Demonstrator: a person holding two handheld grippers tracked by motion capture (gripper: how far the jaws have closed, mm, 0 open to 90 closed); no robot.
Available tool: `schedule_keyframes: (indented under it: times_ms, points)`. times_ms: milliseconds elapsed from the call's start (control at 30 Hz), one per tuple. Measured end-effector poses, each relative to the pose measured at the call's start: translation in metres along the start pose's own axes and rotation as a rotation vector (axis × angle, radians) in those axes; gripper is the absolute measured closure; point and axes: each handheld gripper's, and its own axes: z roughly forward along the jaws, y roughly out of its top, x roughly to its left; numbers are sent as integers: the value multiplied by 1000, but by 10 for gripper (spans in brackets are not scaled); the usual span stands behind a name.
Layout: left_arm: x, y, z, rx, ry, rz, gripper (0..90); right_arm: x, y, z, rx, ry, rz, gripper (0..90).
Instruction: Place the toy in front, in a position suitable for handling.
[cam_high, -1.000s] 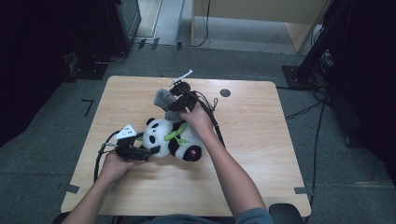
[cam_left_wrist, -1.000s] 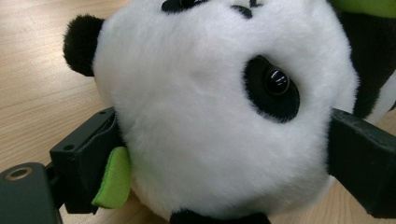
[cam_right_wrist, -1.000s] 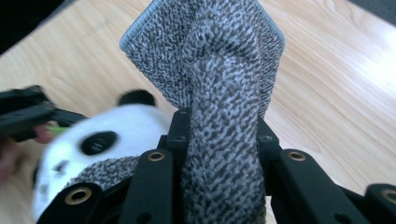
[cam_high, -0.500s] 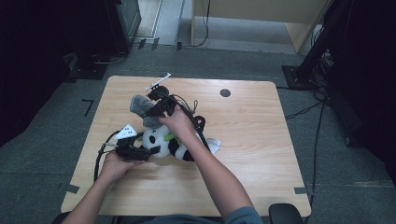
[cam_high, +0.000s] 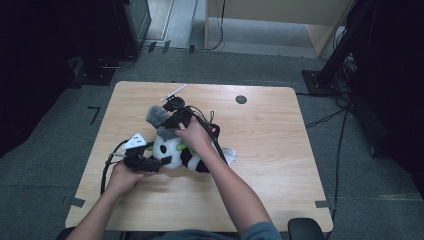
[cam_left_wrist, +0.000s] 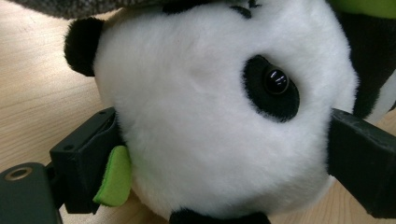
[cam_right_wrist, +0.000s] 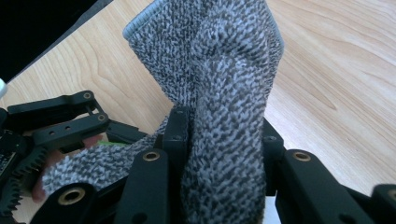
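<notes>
The right claw (cam_high: 172, 120), pinching the grey hat (cam_high: 159, 117), has moved closer to the panda (cam_high: 175, 152), whose head the left claw (cam_high: 155, 162) squeezes; hat goes on soon.

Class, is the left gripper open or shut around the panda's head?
Shut on it. In the left gripper view, the left gripper has one black jaw pressed against each side of the plush panda, denting its white fur.

A light wooden table (cam_high: 280, 150) stood on grey carpet (cam_high: 45, 150), with a small dark round grommet (cam_high: 241, 99) near its far edge.
</notes>
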Motion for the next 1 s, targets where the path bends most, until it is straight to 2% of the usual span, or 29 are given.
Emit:
schedule_keyframes:
  times_ms: [233, 333, 567, 1000]
  points:
    - [0, 0, 0, 0, 0, 0, 59, -13, -5, -7, -3, -9, 31, 677]
    - [0, 0, 0, 0, -1, 0, 58, -21, -10, -12, -6, -26, 48, 683]
    - [0, 0, 0, 1, 0, 3, 59, -36, -17, -23, 43, -104, 41, 693]
    - [-1, 0, 1, 1, 0, 6, 59, -56, -25, -47, 36, -157, 54, 717]
